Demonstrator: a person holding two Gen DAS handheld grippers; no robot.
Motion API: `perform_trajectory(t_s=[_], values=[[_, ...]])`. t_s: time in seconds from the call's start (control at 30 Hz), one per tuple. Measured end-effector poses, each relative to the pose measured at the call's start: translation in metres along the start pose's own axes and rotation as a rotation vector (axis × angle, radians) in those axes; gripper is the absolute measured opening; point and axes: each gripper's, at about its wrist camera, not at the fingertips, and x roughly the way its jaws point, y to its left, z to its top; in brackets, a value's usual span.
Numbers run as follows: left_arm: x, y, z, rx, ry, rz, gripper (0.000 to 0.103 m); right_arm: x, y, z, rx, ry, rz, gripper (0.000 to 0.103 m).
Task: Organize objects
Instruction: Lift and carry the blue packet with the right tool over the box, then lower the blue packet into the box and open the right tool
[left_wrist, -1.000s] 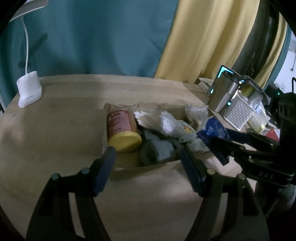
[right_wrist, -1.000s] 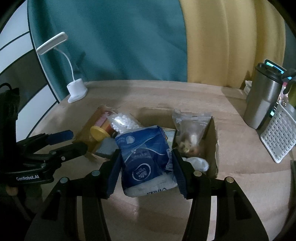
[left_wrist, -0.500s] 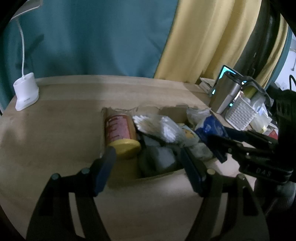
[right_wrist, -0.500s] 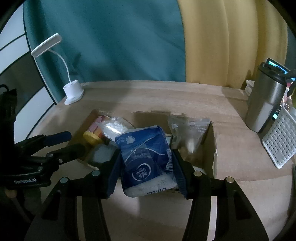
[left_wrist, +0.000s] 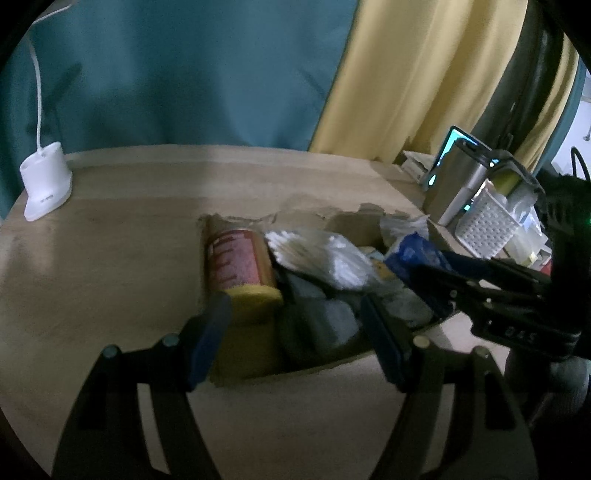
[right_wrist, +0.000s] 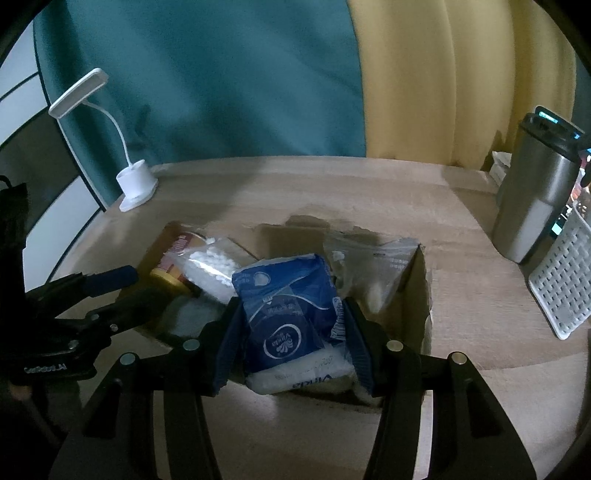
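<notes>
The right gripper (right_wrist: 293, 334) is clenched on a blue tissue pack (right_wrist: 291, 321), both pads pressing its sides, and the pack hangs over the near right part of the cardboard box (right_wrist: 419, 291) on the desk (right_wrist: 369, 192). The left gripper (left_wrist: 295, 325) is released and holds nothing (its jaws stand apart above the near edge of the box, over the yellow-lidded jar (left_wrist: 240, 269) and a grey bundle (left_wrist: 321, 325)). To do this step well, I think the pack should go down flat into the free corner beside the clear zip bag (right_wrist: 373, 266), and the right jaws should open only when it rests there, so the soft pack does not tip onto the bag of cotton swabs (right_wrist: 210, 266).
</notes>
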Motion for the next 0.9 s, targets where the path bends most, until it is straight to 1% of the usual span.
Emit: perform_trajectory(t_s=[0.57,0.9], values=[[0.012,0.006,0.005,-0.005,0.017,0.009,0.074,0.029,-0.009,0.004,0.026,0.049,-0.014,0.056],[0.014,0.006,0.005,-0.002,0.018,0.009,0.074,0.034,-0.003,0.002,-0.010,0.056,-0.044,0.057]])
